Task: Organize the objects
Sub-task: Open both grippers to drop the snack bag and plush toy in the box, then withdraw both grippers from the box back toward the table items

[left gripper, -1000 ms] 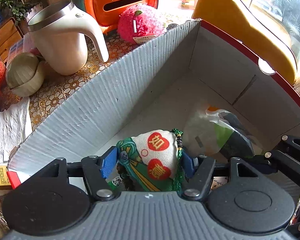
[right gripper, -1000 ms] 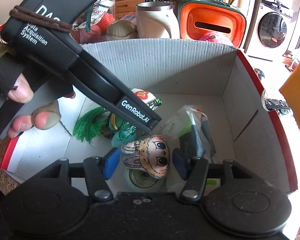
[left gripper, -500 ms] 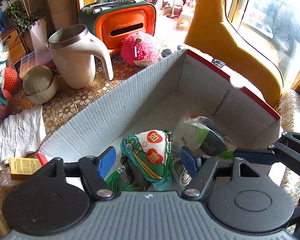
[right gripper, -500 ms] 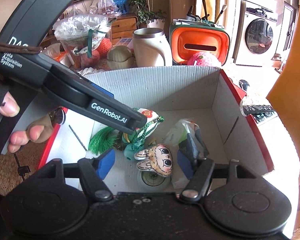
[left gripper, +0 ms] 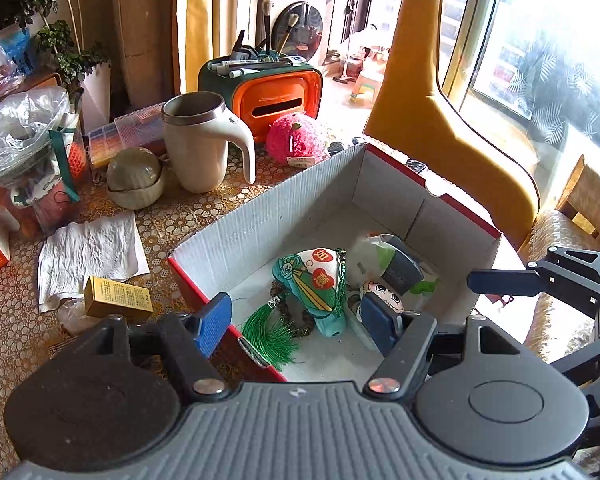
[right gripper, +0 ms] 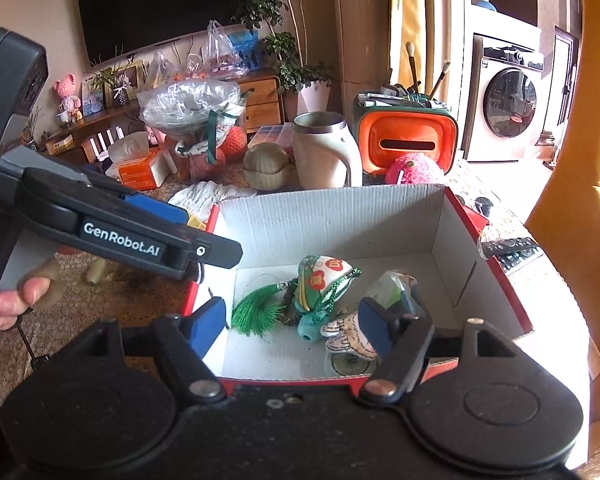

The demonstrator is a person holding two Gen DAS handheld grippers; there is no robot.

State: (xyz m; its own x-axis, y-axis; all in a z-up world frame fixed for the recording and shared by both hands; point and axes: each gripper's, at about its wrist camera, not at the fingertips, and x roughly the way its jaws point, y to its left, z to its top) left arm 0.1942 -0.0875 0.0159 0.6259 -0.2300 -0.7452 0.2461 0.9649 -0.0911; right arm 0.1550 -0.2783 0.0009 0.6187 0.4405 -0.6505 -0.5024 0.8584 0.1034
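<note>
While both grippers are held above the red-rimmed cardboard box point(left gripper: 380, 184), their jaws are spread wide and nothing is gripped between them. In the left wrist view, the left gripper point(left gripper: 296, 320) is seen over the box's near corner, with one blue pad outside the red edge and the other over the box floor. Inside the box, a green and white embroidered sachet point(left gripper: 314, 276) with a green tassel point(left gripper: 270, 330) is laid near the middle. A small cartoon-face plush point(left gripper: 382, 294) is seen just beside it, partly hidden by the blue pad, and a crumpled plastic bag point(left gripper: 384, 256) with dark contents lies behind.

The right wrist view shows the right gripper point(right gripper: 292, 324) over the box's near wall. Here the plush is seen lying on a round, clear-lidded item point(right gripper: 350, 364), which is barely visible from the left camera. The left gripper's side, marked GenRobot.AI, and the person's left hand point(right gripper: 24, 292) are shown only in this view, as are a wall television point(right gripper: 164, 4) and a tissue box point(right gripper: 140, 166).

On the bench point(left gripper: 16, 320), only the left view shows a small yellow carton point(left gripper: 118, 300) beside a crumpled white paper towel point(left gripper: 90, 248). Both views show a cream mug point(left gripper: 202, 144), a pink fluffy toy point(left gripper: 296, 140) and an orange organiser point(left gripper: 274, 88) holding brushes beyond the box.
</note>
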